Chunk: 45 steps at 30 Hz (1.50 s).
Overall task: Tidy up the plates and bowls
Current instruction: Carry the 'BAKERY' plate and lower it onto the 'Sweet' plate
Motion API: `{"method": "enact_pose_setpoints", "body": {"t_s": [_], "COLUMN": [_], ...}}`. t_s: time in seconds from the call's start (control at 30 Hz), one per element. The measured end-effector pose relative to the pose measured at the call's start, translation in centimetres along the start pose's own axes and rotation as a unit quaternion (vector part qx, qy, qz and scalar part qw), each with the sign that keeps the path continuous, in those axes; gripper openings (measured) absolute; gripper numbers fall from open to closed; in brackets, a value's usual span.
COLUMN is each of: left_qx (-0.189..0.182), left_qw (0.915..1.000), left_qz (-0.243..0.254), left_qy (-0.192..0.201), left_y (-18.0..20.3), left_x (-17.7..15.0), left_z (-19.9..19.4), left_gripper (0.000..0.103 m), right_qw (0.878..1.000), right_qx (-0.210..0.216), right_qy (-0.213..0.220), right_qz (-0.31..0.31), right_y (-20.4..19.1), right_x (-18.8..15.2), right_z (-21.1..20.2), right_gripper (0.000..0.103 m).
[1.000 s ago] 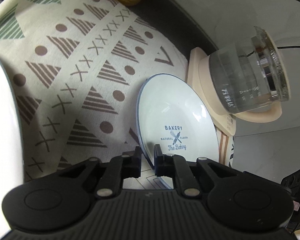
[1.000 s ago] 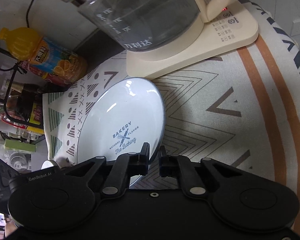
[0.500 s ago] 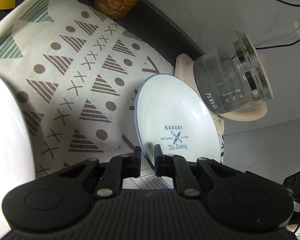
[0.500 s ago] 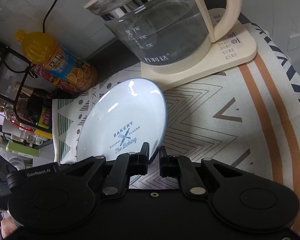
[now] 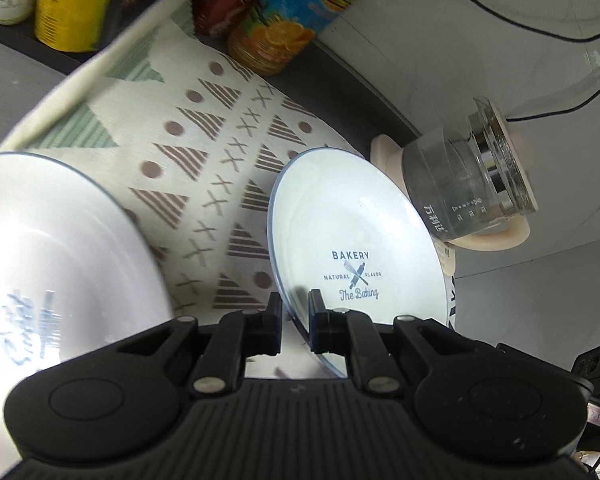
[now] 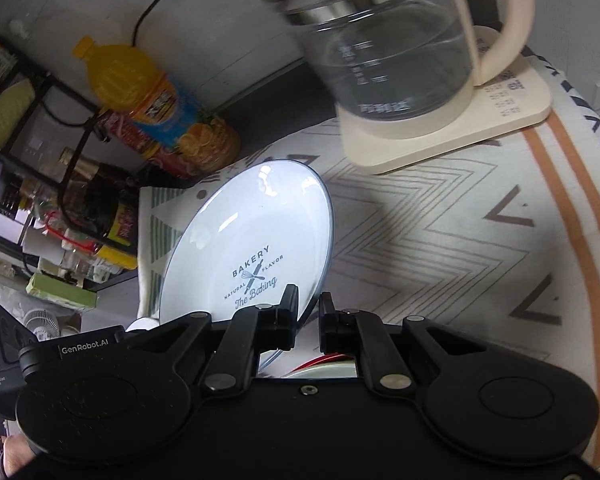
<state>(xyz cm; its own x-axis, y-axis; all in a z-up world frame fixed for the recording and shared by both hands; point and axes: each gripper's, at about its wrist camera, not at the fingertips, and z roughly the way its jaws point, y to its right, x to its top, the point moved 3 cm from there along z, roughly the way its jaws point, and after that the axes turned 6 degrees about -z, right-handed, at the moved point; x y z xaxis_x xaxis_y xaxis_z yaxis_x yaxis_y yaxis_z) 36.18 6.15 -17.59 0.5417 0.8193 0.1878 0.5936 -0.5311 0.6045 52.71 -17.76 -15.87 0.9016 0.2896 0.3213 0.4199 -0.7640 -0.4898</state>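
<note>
My left gripper (image 5: 295,318) is shut on the rim of a white "BAKERY" plate (image 5: 352,240) with a blue edge and holds it tilted above the patterned cloth (image 5: 215,176). My right gripper (image 6: 308,318) is shut on the rim of a like "BAKERY" plate (image 6: 251,240), also lifted and tilted. A second white plate (image 5: 55,256) with blue print shows large and blurred at the left of the left wrist view. Under the right gripper a dish with a red rim (image 6: 324,362) peeks out.
A glass kettle (image 6: 396,40) on a cream base (image 6: 460,128) stands at the back; it also shows in the left wrist view (image 5: 468,184). An orange juice bottle (image 6: 159,108), jars and a black wire rack (image 6: 71,184) line the wall.
Both grippers have risen and pulled back with their plates. The cloth and kettle look farther away, and the second plate has come into view at the left.
</note>
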Motion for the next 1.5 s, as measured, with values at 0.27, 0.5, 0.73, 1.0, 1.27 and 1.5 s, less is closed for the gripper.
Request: {"method": "enact_pose_setpoints", "body": {"t_s": [0.27,0.5,0.73,1.0,1.27,1.5], "left_qx": [0.011,0.018,0.025,0.030,0.033,0.041], "left_qw": [0.9999,0.9997,0.9995,0.9991,0.9987,0.9984], "left_qz": [-0.006,-0.011,-0.015,-0.022,-0.031,-0.035], "left_qy": [0.008,0.013,0.013,0.020,0.023,0.018], "left_y": [-3.1,-6.0,-8.6,-11.2,-12.9,-14.2], "left_x": [-0.2,-0.6,-1.1,-1.4,-1.5,-2.6], "left_z": [-3.2,-5.5,-7.4,-9.2,-10.0,-10.4], "left_gripper": [0.010,0.010,0.011,0.011,0.011,0.011], "right_qw": [1.000,1.000,0.999,0.999,0.998,0.997], "right_qx": [0.012,0.015,0.020,0.025,0.025,0.023], "right_qy": [-0.004,-0.014,-0.023,-0.027,-0.033,-0.049], "right_qz": [-0.008,-0.009,-0.009,-0.024,-0.044,-0.054], "right_y": [-3.3,-6.2,-8.6,-11.1,-12.8,-13.1], "right_x": [-1.6,-3.5,-5.4,-6.7,-7.4,-8.7], "right_z": [1.0,1.8,2.5,3.4,4.2,4.6], "right_gripper": [0.011,0.011,0.011,0.011,0.011,0.011]}}
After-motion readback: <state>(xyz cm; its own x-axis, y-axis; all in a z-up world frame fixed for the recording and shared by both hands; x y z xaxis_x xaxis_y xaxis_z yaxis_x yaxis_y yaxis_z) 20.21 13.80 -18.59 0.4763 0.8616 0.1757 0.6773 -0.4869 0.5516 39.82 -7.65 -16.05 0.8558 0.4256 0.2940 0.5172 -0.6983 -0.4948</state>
